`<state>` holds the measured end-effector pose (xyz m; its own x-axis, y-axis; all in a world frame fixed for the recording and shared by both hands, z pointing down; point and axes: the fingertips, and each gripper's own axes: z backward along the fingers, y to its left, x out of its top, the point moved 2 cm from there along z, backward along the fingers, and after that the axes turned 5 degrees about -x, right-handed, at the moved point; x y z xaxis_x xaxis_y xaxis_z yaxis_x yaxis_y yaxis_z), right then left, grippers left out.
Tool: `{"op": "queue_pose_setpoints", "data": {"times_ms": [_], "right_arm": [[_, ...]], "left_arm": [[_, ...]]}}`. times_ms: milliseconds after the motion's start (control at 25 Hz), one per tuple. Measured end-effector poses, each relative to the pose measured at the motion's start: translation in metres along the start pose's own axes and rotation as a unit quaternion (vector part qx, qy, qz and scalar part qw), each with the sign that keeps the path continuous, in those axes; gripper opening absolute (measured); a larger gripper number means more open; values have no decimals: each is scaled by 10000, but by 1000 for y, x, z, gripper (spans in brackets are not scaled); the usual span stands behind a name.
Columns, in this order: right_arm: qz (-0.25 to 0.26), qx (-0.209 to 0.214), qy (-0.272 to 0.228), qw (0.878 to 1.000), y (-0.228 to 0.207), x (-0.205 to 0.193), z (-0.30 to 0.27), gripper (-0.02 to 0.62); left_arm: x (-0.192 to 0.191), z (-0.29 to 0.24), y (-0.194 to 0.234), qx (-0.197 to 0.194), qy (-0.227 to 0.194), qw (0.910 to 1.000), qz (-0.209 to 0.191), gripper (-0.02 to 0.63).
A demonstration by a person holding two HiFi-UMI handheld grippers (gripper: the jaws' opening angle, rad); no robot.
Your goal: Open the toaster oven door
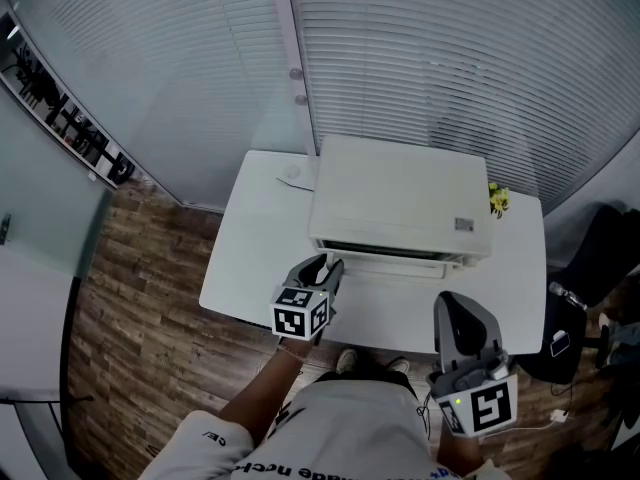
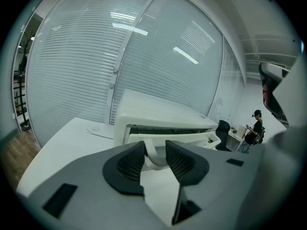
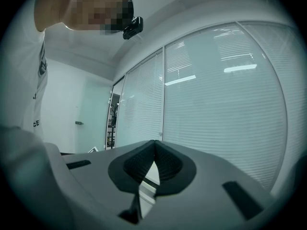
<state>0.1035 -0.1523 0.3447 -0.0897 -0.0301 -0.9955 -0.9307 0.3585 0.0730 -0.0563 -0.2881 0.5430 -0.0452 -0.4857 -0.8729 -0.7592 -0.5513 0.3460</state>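
A white toaster oven (image 1: 400,198) stands on the white table (image 1: 245,268). Its door (image 2: 168,138) is tipped slightly outward, with a dark gap along the top edge. My left gripper (image 1: 328,268) reaches the left end of the door handle (image 1: 400,265). In the left gripper view, the curved white handle (image 2: 152,155) sits between the two pads of the left gripper (image 2: 154,162), which is shut on it. My right gripper (image 1: 452,303) hangs off the table's front edge to the right, pointing up. The right gripper (image 3: 154,164) has its pads touching and holds nothing.
A small yellow object (image 1: 498,200) lies behind the oven's right corner. A flat white disc (image 1: 292,175) rests at the table's back left. Glass walls with blinds (image 1: 450,58) close off the back. A black chair (image 1: 600,258) stands to the right. A person (image 2: 254,128) stands far off.
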Motion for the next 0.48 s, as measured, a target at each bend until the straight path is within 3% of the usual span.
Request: {"op": "queue_pose_setpoints", "data": {"times_ms": [480], "right_arm": [[20,26,8,10000,3,0,1,8]], "left_arm": [[-20,13,-5,-128,163,9998,5,153]]}}
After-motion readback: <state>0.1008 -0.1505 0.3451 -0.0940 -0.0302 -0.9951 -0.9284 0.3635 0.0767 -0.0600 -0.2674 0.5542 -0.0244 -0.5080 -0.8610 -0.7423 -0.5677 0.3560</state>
